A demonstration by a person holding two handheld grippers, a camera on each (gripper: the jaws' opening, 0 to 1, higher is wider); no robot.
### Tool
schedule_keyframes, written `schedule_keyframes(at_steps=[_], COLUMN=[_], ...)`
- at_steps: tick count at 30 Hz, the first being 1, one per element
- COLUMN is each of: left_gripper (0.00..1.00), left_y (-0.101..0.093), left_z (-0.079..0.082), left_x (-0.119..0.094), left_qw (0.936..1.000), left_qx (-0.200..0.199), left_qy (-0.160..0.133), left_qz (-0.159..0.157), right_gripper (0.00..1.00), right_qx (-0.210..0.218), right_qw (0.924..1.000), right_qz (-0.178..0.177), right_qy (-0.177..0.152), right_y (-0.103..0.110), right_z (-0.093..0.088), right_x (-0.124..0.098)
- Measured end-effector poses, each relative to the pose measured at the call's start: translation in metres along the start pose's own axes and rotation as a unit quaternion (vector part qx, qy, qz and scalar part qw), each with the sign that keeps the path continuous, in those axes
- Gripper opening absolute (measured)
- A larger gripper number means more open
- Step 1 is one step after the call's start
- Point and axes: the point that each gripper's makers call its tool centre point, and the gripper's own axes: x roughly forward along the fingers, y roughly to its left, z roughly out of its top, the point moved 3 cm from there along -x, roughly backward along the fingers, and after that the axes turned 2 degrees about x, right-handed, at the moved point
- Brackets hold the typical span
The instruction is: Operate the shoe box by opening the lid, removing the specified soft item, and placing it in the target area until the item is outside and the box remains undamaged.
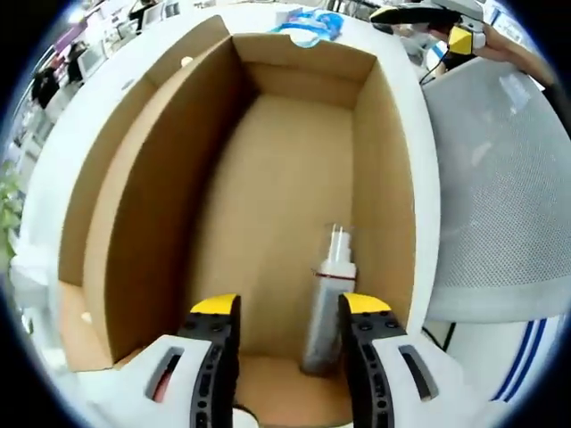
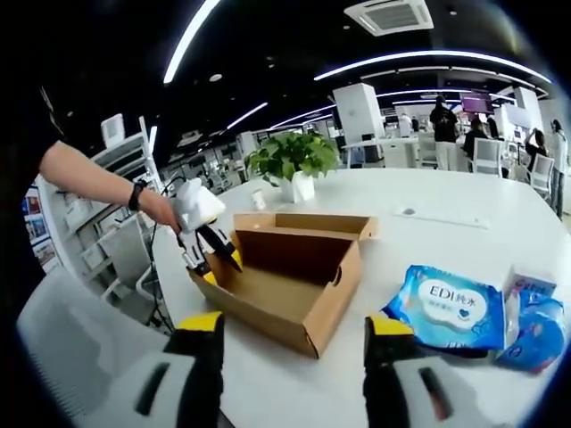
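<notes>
The brown cardboard shoe box (image 1: 134, 223) stands open on the white table (image 2: 446, 214), its lid (image 2: 303, 222) folded back at the far side. On the box floor by the right wall lies a grey soft tube with a white cap (image 1: 326, 299). My left gripper (image 1: 291, 305) is open over the near end of the box, and the tube's lower end sits just inside its right jaw. In the right gripper view a hand holds the left gripper (image 2: 214, 257) at the box's (image 2: 294, 267) left rim. My right gripper (image 2: 294, 325) hangs open and empty before the box.
A blue EDI pack (image 2: 451, 308) and another blue-and-white pack (image 2: 535, 325) lie on the table right of the box. A potted plant (image 2: 294, 160) stands behind it. A white mesh chair (image 1: 500, 178) is beside the table. The blue pack (image 1: 308, 25) lies beyond the box's far wall.
</notes>
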Motion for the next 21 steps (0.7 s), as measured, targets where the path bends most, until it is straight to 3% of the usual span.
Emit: schedule_keyframes(at_steps=[4,6,14,21], left_gripper=[0.46,0.41,0.46,0.47], left_y=[0.004,0.009,-0.002,0.0], left_z=[0.0,-0.002,-0.003,-0.003], left_x=[-0.001,-0.002,-0.004,-0.002], left_qw=[1.0,0.9997,0.9999,0.9993], left_qx=[0.0,0.01,0.015,0.032], left_qy=[-0.001,0.005,0.0,0.017], left_qz=[0.009,0.021,-0.003,0.006], right_gripper=[0.62,0.62,0.62,0.62], right_qx=[0.0,0.0,-0.002,-0.004], right_qw=[1.0,1.0,1.0,0.9999], right_qz=[0.0,0.001,0.003,0.004], right_qy=[0.002,0.002,0.005,0.011], right_y=[0.0,0.0,0.001,0.002], right_z=[-0.001,-0.001,-0.002,-0.005], right_x=[0.0,0.001,0.002,0.003])
